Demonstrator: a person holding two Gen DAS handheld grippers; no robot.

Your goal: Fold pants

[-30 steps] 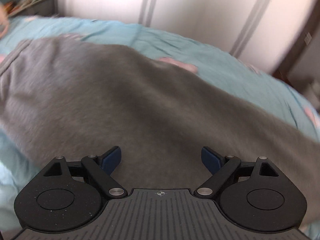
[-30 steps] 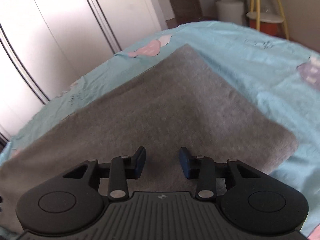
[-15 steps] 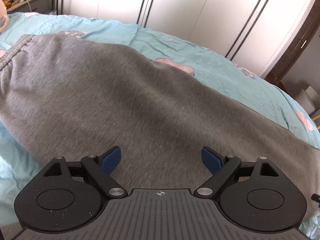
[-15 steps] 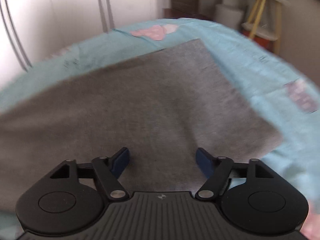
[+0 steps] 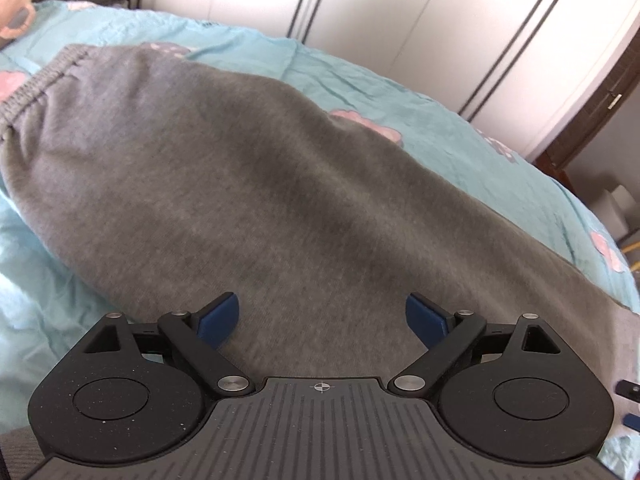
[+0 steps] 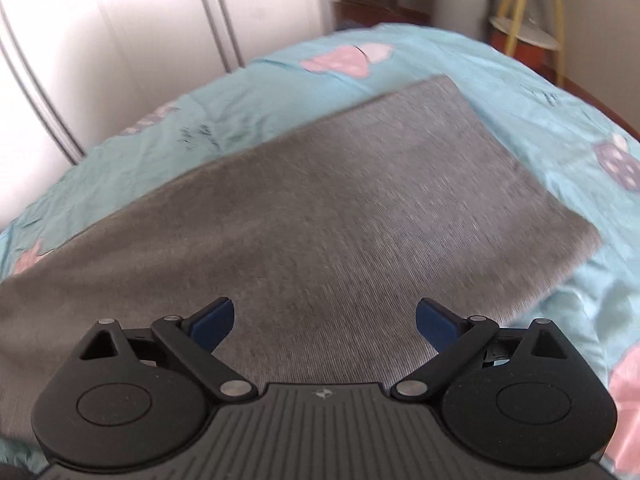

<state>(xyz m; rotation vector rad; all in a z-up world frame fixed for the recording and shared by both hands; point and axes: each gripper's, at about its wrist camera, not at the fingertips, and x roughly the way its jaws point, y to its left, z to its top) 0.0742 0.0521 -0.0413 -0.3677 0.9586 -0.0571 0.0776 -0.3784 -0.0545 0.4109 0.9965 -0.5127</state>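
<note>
Grey knit fleece pants (image 5: 280, 184) lie flat across the bed's light-blue patterned sheet (image 5: 460, 128), waistband far left, leg ends (image 6: 500, 168) far right. The left hand-held gripper (image 5: 322, 316) and right hand-held gripper (image 6: 325, 322) hover above the fabric, both spread wide, gripping nothing.

A light turquoise bedsheet with pink cartoon prints (image 5: 360, 80) covers the bed. Behind it stands a white wardrobe with dark vertical lines (image 5: 440, 20). A dark brown wooden door (image 5: 600, 108) is beside the wardrobe. Near the bed's corner stand a yellow-legged stool (image 6: 532, 8) and a white round container (image 6: 460, 4).
</note>
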